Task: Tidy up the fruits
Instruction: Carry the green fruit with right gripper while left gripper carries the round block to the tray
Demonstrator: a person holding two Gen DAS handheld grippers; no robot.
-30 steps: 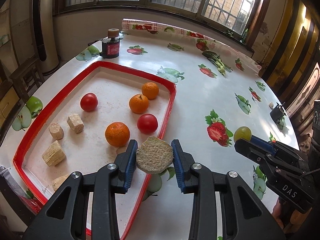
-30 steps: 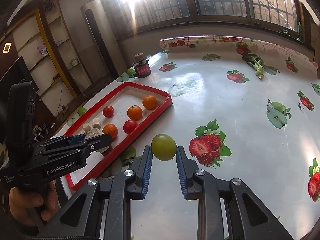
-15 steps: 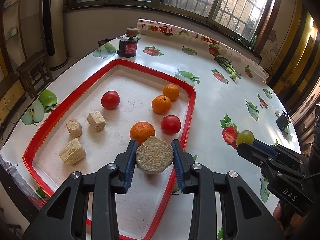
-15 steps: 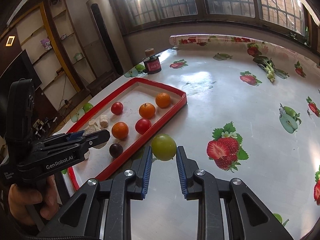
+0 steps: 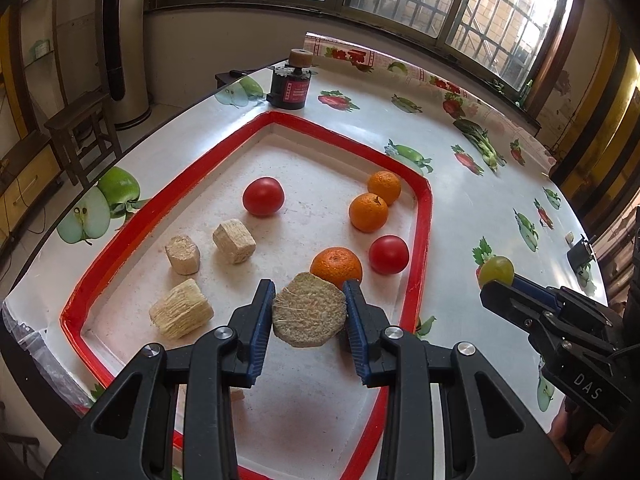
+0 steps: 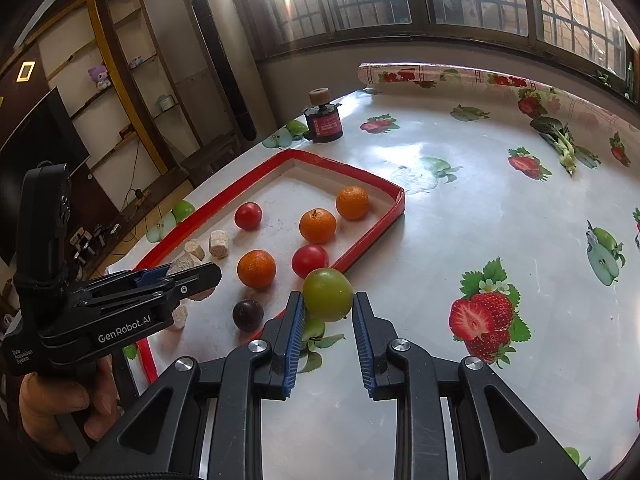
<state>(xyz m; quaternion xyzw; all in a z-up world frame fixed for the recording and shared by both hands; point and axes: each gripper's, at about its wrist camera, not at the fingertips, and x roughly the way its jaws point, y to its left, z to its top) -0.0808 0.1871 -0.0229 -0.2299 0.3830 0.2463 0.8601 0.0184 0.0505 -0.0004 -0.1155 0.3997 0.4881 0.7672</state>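
Fruits: in the left wrist view, three oranges (image 5: 336,266) (image 5: 368,212) (image 5: 384,187) and two tomatoes (image 5: 263,196) (image 5: 388,254) lie in the red-rimmed tray (image 5: 424,216), the oranges and one tomato toward 2 o'clock, the other tomato at 11 o'clock. Three pale fibrous chunks (image 5: 181,314) (image 5: 183,254) (image 5: 234,241) sit at 9 o'clock in the tray. Left gripper (image 5: 309,312), low centre, clamped on a tan fibrous disc (image 5: 309,310), held above the tray floor. At 3 o'clock, the right gripper (image 5: 498,280) carries a green fruit (image 5: 496,271) over the fruit-print tablecloth (image 5: 460,216). A dark jar (image 5: 291,87) stands at 12 o'clock beyond the tray. In the right wrist view, the right gripper (image 6: 328,308) is closed on the green fruit (image 6: 327,294), poised over the tray's near rim (image 6: 360,246). A dark plum (image 6: 248,314) lies inside the tray at 9 o'clock of it. The left gripper (image 6: 200,274) reaches in from 9 o'clock, a hand (image 6: 52,408) on its handle.
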